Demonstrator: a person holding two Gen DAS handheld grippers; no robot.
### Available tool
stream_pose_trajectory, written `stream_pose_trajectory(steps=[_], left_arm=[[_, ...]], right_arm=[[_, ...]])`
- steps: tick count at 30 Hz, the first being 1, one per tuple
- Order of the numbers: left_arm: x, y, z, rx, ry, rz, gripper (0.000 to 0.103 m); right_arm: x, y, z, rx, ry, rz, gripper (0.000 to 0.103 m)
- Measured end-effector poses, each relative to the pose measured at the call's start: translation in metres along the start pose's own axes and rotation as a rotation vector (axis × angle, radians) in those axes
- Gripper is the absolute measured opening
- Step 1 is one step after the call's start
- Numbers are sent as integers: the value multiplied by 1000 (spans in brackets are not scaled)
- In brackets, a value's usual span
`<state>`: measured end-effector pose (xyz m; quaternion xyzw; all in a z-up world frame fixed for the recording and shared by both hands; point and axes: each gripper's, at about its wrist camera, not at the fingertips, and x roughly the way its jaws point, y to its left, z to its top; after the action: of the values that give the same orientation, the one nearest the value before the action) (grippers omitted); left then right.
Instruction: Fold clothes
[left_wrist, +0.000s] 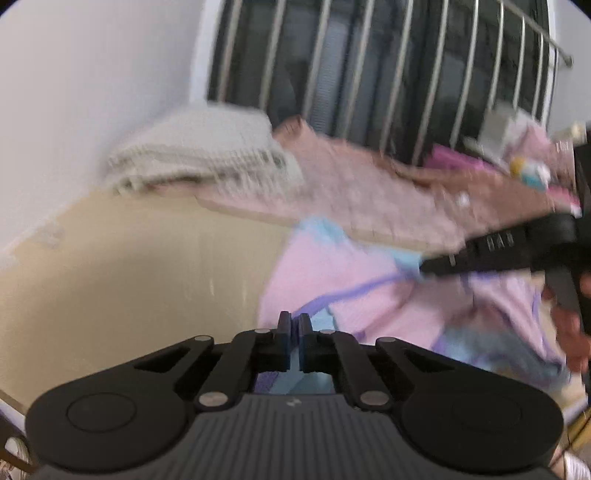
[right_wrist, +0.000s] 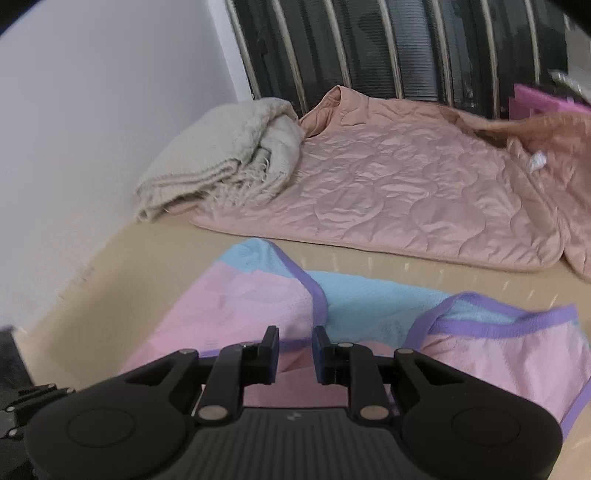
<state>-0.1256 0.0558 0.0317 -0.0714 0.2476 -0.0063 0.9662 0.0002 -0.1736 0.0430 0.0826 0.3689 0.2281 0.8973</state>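
Note:
A pink sleeveless top with purple trim and light-blue panels lies crumpled on the beige table. In the left wrist view my left gripper is shut on a purple and blue edge of the pink top, at its near left side. My right gripper reaches in from the right and pinches the far blue edge. In its own view the right gripper holds its jaws a little apart, with a bunch of pink cloth and purple trim between them.
A quilted dusty-pink jacket lies spread at the back of the table, with a folded off-white knit blanket at its left. A white wall runs along the left and a barred window behind. A person's hand is at the right edge.

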Motion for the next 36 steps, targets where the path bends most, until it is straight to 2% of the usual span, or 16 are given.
stream_pose_trajectory(steps=[2,4,5,9,13,15,17,18,20,27,30,31,33,34,35,36], left_arm=[[-7,5,4,-21,-36,16,3],[-9,11,4,-45,-47,26,3],[-9,14,4,-54,-47,28,3],[-8,21,-1,-81,-38,35,3],[-8,23,-7,-76,-23,38,3],[-8,24,-10,-70,-13,38,3],[-6,26,-13,-76,-1,36,3],[-4,27,-14,-79,5,35,3],[-2,28,-17,-87,17,32,3],[-10,37,-11,-131,-41,38,3],[-14,40,-8,-138,-54,46,3],[-15,41,-8,-138,-55,49,3],[-15,43,-11,-136,-44,55,3],[-15,44,-12,-139,-39,57,3],[-15,45,-14,-142,-34,60,3],[-14,46,-15,-146,-29,62,3]], right_arm=[[-5,0,1,-17,-24,26,19],[-3,10,-1,-114,-38,18,22],[0,16,-3,-174,-36,15,28],[15,40,-8,-345,-26,2,31],[41,58,-4,-431,-15,-77,31],[49,61,-2,-452,-3,-100,31],[58,59,-2,-454,58,-99,28],[59,57,-3,-443,54,-90,23],[58,54,-3,-418,55,-72,0],[31,55,11,-332,-71,-41,0],[28,66,23,-377,-79,-21,0],[31,69,25,-409,-51,-11,1],[40,73,25,-491,13,9,16],[44,73,21,-532,25,12,36],[47,72,14,-561,30,11,46],[51,70,8,-588,35,9,45]])
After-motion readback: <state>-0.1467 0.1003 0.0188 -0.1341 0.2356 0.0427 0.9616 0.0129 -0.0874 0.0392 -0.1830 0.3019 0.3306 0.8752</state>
